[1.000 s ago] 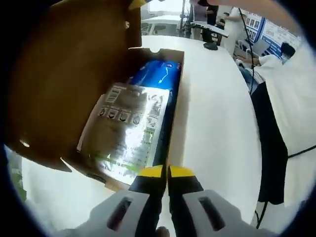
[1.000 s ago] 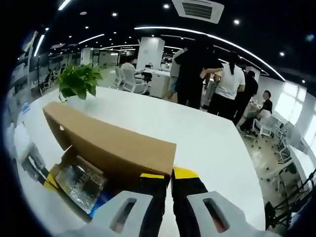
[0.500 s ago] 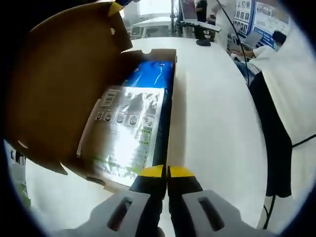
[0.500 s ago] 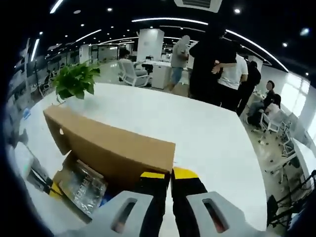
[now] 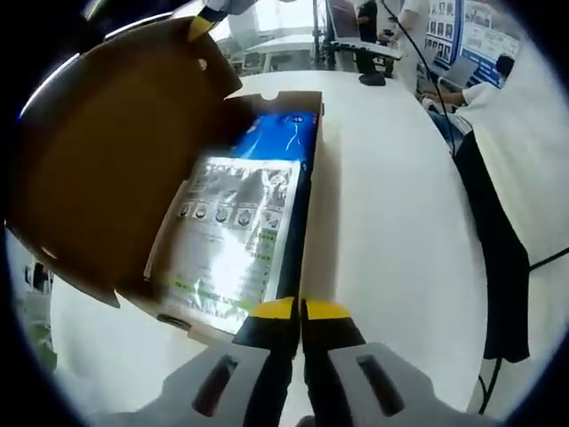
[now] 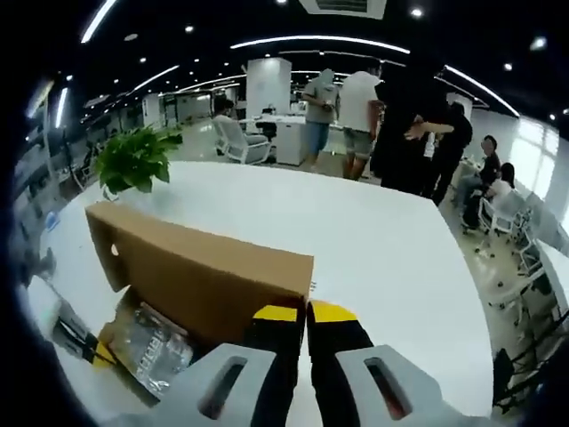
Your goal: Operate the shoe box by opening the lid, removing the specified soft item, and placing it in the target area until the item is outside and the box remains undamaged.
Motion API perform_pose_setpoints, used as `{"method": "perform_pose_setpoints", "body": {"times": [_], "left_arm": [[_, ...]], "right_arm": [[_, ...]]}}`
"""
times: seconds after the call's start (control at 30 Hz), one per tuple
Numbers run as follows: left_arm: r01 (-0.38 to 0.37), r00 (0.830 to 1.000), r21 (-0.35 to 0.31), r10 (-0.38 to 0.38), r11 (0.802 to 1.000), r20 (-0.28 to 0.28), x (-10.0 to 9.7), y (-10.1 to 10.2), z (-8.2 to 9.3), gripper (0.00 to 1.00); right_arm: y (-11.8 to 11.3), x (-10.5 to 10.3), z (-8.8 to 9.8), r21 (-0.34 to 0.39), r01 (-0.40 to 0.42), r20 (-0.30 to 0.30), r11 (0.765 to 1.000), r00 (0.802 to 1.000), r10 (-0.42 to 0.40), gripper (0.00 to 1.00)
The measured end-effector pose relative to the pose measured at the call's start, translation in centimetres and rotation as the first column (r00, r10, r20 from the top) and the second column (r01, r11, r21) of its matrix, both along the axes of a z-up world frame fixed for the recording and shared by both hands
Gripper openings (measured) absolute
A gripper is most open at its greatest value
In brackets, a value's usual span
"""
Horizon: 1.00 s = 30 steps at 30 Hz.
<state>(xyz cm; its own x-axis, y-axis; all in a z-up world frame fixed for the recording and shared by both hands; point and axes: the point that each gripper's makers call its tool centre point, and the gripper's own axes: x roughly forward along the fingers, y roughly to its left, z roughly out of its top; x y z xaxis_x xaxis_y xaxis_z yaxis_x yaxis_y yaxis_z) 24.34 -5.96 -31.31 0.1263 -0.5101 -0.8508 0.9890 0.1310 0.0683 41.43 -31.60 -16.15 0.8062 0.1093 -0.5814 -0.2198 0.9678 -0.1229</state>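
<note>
The brown shoe box (image 5: 307, 191) lies open on the white table (image 5: 391, 222), its lid (image 5: 107, 160) raised to the left. Inside it lies a soft blue pack (image 5: 280, 133) under a clear plastic bag with a printed label (image 5: 231, 236). My left gripper (image 5: 300, 310) is shut, with its yellow tips at the box's near corner. My right gripper (image 6: 307, 312) is shut on the lid's free edge (image 6: 267, 258), and its yellow tip (image 5: 207, 20) pokes over the lid top. The bag (image 6: 151, 342) shows below the lid, next to the left gripper (image 6: 84, 342).
A potted plant (image 6: 133, 160) stands on the table's far left. Several people (image 6: 391, 124) stand beyond the table among office chairs (image 6: 240, 142). A person in white and black (image 5: 511, 205) stands against the table's right edge. Bare table surface lies right of the box.
Both views have shifted slightly with the hands. The lid stays raised, the pack stays in the box, and both grippers remain shut. People in the background have walked.
</note>
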Motion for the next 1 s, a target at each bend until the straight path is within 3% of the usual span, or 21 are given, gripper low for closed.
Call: {"method": "perform_pose_setpoints", "body": {"times": [0.2, 0.3, 0.33, 0.4, 0.43, 0.5, 0.53, 0.6, 0.67, 0.77, 0.8, 0.83, 0.9, 0.93, 0.97, 1.0], "left_arm": [[-0.01, 1.0, -0.008, 0.01, 1.0, -0.003, 0.0, 0.0, -0.1, 0.0], [-0.009, 1.0, -0.011, 0.009, 1.0, -0.002, 0.0, 0.0, 0.0, 0.0], [-0.011, 1.0, -0.013, 0.011, 1.0, -0.004, 0.0, 0.0, 0.0, 0.0], [-0.016, 1.0, -0.011, 0.016, 1.0, -0.007, 0.0, -0.1, 0.0, 0.0], [-0.011, 1.0, -0.005, 0.011, 1.0, -0.007, 0.0, -0.1, -0.1, 0.0], [-0.007, 1.0, -0.003, 0.007, 1.0, -0.011, 0.0, -0.1, -0.1, 0.0], [-0.009, 1.0, -0.01, 0.009, 1.0, -0.018, 0.0, -0.1, -0.1, 0.0], [0.002, 1.0, -0.015, -0.002, 1.0, -0.013, -0.1, -0.1, -0.1, 0.0], [0.007, 1.0, -0.014, -0.007, 1.0, -0.009, -0.1, -0.1, -0.2, 0.0], [0.006, 1.0, -0.015, -0.006, 1.0, -0.007, -0.2, -0.1, -0.2, 0.0], [0.005, 1.0, -0.015, -0.005, 1.0, -0.007, -0.2, -0.2, -0.2, 0.0], [0.003, 1.0, -0.018, -0.003, 1.0, -0.007, -0.2, -0.2, -0.2, 0.0], [-0.001, 1.0, -0.02, 0.001, 1.0, -0.008, -0.2, -0.1, -0.2, 0.0], [-0.002, 1.0, -0.022, 0.002, 1.0, -0.009, -0.2, -0.2, -0.2, 0.0], [-0.002, 1.0, -0.023, 0.002, 1.0, -0.01, -0.2, -0.2, -0.2, 0.0], [0.0, 1.0, -0.023, 0.0, 1.0, -0.009, -0.2, -0.2, -0.2, 0.0]], "right_arm": [[-0.2, 1.0, -0.4, 0.112, 0.081, -0.002, 0.99, 0.997, -0.081, 0.0], [0.0, 1.1, -0.4, 0.09, 0.07, 0.004, 0.994, 0.997, -0.071, 0.0], [-0.1, 1.2, -0.4, 0.001, 0.036, 0.014, 0.999, 0.999, -0.036, 0.0], [0.1, 1.2, -0.3, -0.209, -0.052, 0.017, 0.976, 0.998, 0.057, 0.0], [0.2, 1.0, -0.5, -0.209, -0.04, 0.001, 0.977, 0.999, 0.041, 0.0], [0.2, 1.1, -0.6, -0.092, 0.005, -0.015, 0.996, 1.0, -0.006, 0.0], [-0.1, 1.3, -0.7, 0.002, 0.047, -0.027, 0.999, 0.999, -0.047, 0.0], [-0.3, 1.6, -0.8, 0.032, 0.058, -0.033, 0.998, 0.998, -0.057, 0.0], [-0.1, 2.0, -1.0, 0.002, 0.051, -0.027, 0.999, 0.998, -0.051, 0.0], [-0.1, 2.6, -1.3, -0.111, 0.017, -0.016, 0.994, 1.0, -0.019, 0.0], [0.0, 2.8, -1.3, -0.221, -0.037, -0.008, 0.975, 0.999, 0.036, 0.0], [0.0, 2.9, -1.3, -0.274, -0.062, 0.0, 0.96, 0.998, 0.065, 0.0], [-0.1, 3.1, -1.5, -0.203, -0.029, -0.01, 0.979, 1.0, 0.028, 0.0], [-0.1, 3.1, -1.7, -0.108, 0.009, -0.024, 0.994, 1.0, -0.011, 0.0], [-0.1, 3.2, -1.8, -0.089, 0.014, -0.03, 0.996, 0.999, -0.017, 0.0], [-0.2, 3.4, -1.8, -0.128, -0.005, -0.025, 0.992, 1.0, 0.002, 0.0]]}}
